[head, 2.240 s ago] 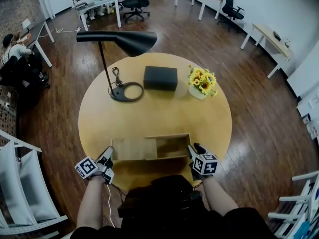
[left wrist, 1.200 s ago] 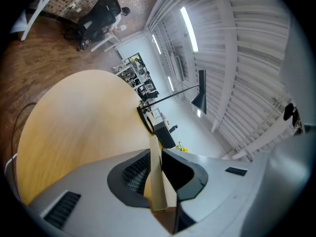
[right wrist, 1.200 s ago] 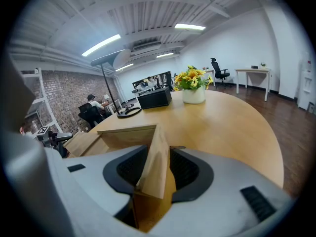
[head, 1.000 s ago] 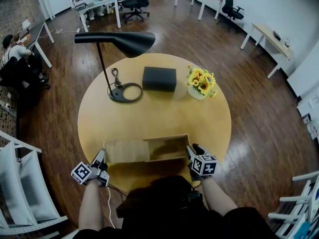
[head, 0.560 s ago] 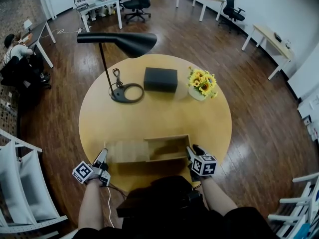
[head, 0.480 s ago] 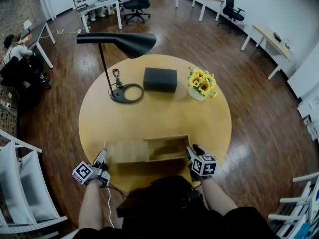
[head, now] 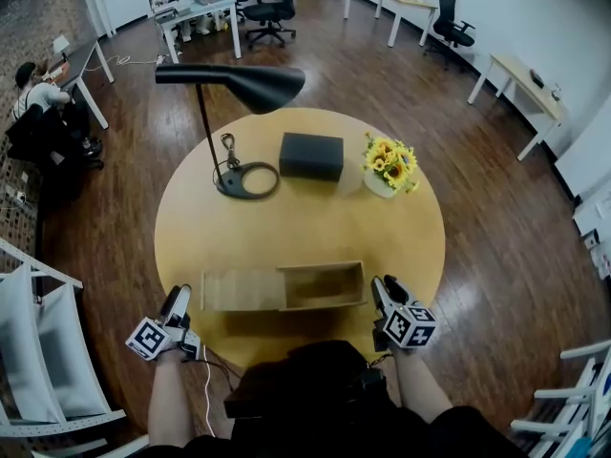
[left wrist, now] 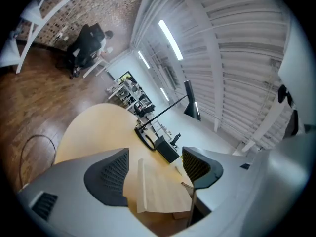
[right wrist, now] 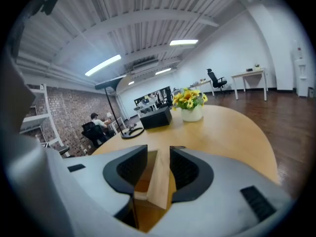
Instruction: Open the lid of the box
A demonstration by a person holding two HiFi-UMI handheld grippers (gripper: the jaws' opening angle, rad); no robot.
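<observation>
Box [head: 325, 284]: pale wood, long and shallow, on the near edge of the round table [head: 286, 218], straight ahead of the person. Long axis runs left–right, across the person. Sliding lid [head: 241, 291] sits displaced toward the left end; the right part of the cavity is open and looks empty. Cannot tell where the box's left end lies under the lid, so remaining overlap is unknown. Left gripper [head: 177, 299] is just off the lid's left end, in line with the long axis, not touching. In the left gripper view its jaws are opening wide, with the lid's end ahead of the gap and clear of both pads [left wrist: 111, 174]. Right gripper [head: 380, 287] is at the box's right end. In the right gripper view the thin end wall stands between narrowly parted jaws, with a gap along one side, so I read it as not clamped. Judgement: any further opening runs leftward along the axis; the left gripper is the nearer to the lid.
</observation>
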